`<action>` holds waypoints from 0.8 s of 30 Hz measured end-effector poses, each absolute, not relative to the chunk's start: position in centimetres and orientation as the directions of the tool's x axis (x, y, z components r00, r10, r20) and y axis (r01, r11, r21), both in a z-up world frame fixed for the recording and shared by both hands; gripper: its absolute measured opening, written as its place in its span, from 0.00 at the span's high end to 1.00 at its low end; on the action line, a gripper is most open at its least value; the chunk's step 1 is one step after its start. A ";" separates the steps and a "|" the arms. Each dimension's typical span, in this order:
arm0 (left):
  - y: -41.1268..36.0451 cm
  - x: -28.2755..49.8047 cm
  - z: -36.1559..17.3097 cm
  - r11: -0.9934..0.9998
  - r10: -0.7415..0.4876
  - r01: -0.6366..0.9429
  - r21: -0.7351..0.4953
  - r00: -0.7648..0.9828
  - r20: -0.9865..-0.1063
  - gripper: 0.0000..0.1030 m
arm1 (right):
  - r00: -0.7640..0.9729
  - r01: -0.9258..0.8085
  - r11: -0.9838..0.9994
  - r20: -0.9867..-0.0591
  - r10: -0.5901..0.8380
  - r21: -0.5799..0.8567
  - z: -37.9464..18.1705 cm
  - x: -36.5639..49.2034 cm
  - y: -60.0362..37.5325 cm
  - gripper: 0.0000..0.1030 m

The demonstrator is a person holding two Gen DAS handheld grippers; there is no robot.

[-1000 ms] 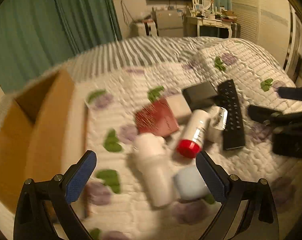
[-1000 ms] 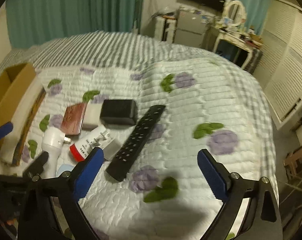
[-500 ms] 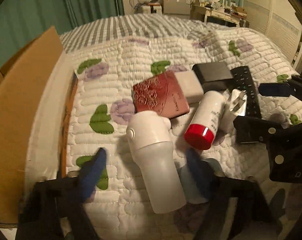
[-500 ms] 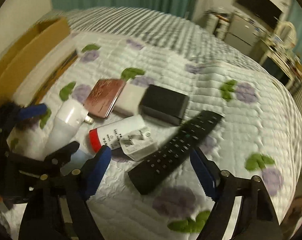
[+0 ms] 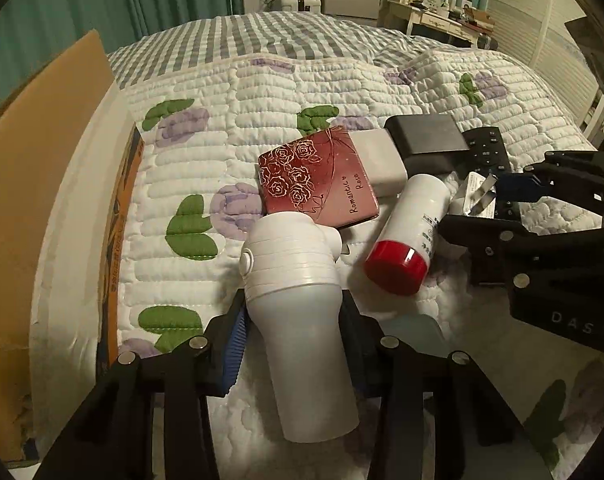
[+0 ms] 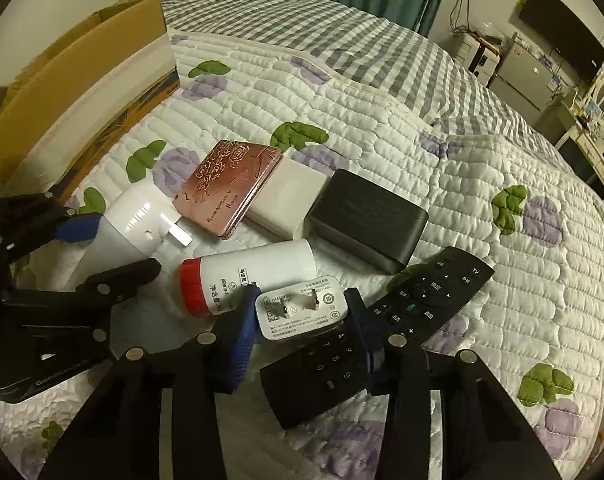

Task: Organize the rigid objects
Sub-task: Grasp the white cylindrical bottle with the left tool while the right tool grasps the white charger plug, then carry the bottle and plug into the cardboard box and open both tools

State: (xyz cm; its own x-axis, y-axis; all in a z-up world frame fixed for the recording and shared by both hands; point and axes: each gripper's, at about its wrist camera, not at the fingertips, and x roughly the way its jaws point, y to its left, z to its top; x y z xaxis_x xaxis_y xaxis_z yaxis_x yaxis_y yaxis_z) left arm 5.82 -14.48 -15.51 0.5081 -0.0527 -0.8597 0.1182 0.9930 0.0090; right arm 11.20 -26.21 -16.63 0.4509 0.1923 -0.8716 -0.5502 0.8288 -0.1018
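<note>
We see left gripper clamped on white plug-in device, right gripper clamped on charger; both right of cardboard box, presumably their destination.

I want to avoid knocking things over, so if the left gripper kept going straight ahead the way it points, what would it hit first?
The left gripper is closed on the white plug-in device. Straight ahead, that device's head would probably meet the red rose box first; the two look nearly touching, though depth is unclear.
</note>
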 end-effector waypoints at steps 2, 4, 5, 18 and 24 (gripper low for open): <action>-14.5 5.5 -15.0 0.992 -0.054 0.123 0.011 0.514 -0.856 0.58 | 0.461 -0.548 0.830 -0.867 0.192 -0.107 -16.4 10.9 -26.1 0.60; -14.5 5.2 -14.4 0.991 -0.061 0.130 0.009 0.523 -0.850 0.58 | 0.477 -0.540 0.834 -0.857 0.194 -0.111 -15.8 10.4 -26.3 0.60; -14.6 5.0 -13.9 0.991 -0.065 0.134 0.008 0.532 -0.845 0.58 | 0.488 -0.531 0.841 -0.850 0.200 -0.107 -15.2 10.0 -26.3 0.60; -11.3 2.1 -2.7 0.987 -0.118 0.159 -0.008 0.698 -0.706 0.58 | 0.627 -0.465 0.864 -0.760 0.168 -0.193 -4.5 5.3 -25.0 0.60; -6.7 1.6 2.4 0.993 -0.104 0.115 -0.026 0.748 -0.655 0.58 | 0.689 -0.461 0.862 -0.698 0.198 -0.211 1.0 3.1 -21.4 0.60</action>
